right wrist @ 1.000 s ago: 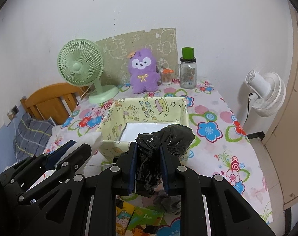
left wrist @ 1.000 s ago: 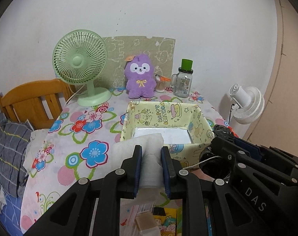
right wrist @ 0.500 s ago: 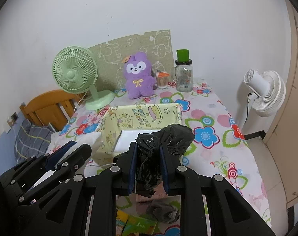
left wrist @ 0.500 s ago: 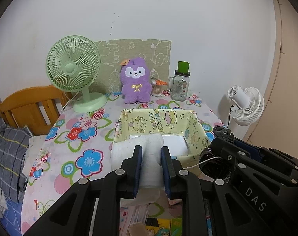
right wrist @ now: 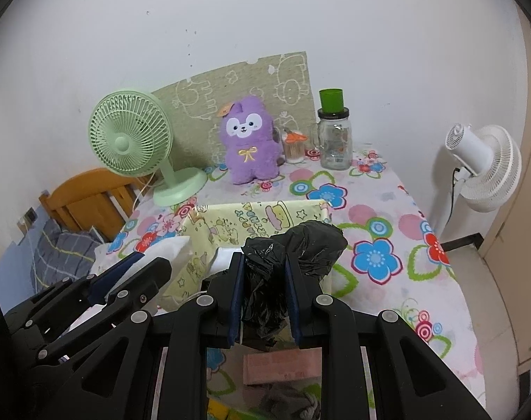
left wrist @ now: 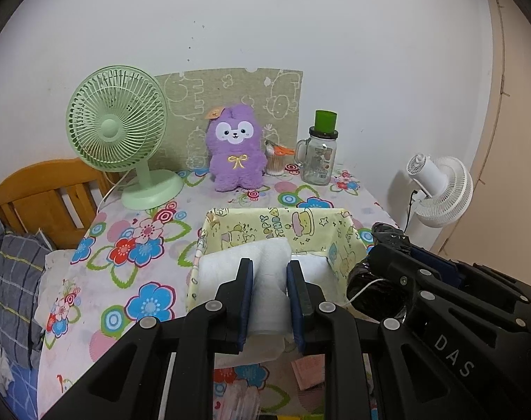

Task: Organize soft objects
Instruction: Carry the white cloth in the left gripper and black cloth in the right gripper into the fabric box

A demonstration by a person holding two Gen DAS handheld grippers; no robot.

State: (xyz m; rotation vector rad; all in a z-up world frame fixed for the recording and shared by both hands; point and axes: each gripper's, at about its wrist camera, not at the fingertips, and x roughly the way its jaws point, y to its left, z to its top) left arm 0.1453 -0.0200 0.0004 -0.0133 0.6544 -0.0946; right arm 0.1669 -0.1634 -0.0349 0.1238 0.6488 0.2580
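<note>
My left tool (left wrist: 269,281) is clamped tight on a white soft sheet (left wrist: 226,266), its two blue-padded fingers pressed into the folds with the material bulging between and above them. The sheet hangs over the near left wall of the yellow cartoon-print box (left wrist: 300,224), which sits on the flower-patterned desk (left wrist: 132,280) at my twelve o'clock.

My right tool (right wrist: 264,285) is closed just as firmly on a crumpled black plastic bag (right wrist: 307,245); the bag bunches up above the fingers and leans toward two o'clock, over the near right edge of the same box (right wrist: 226,224). In the left view the bag shows as a dark lump at three o'clock, just beside the box's right wall.

At the far end of the desk, a green desk fan (left wrist: 116,129) stands at eleven o'clock, a purple plush toy (left wrist: 235,154) at twelve, and a glass jar with a green cup on its lid (left wrist: 319,154) at one. A white floor fan (left wrist: 440,189) stands off the desk at two o'clock. A pink block (right wrist: 279,367) lies on the desk beneath my right tool.
</note>
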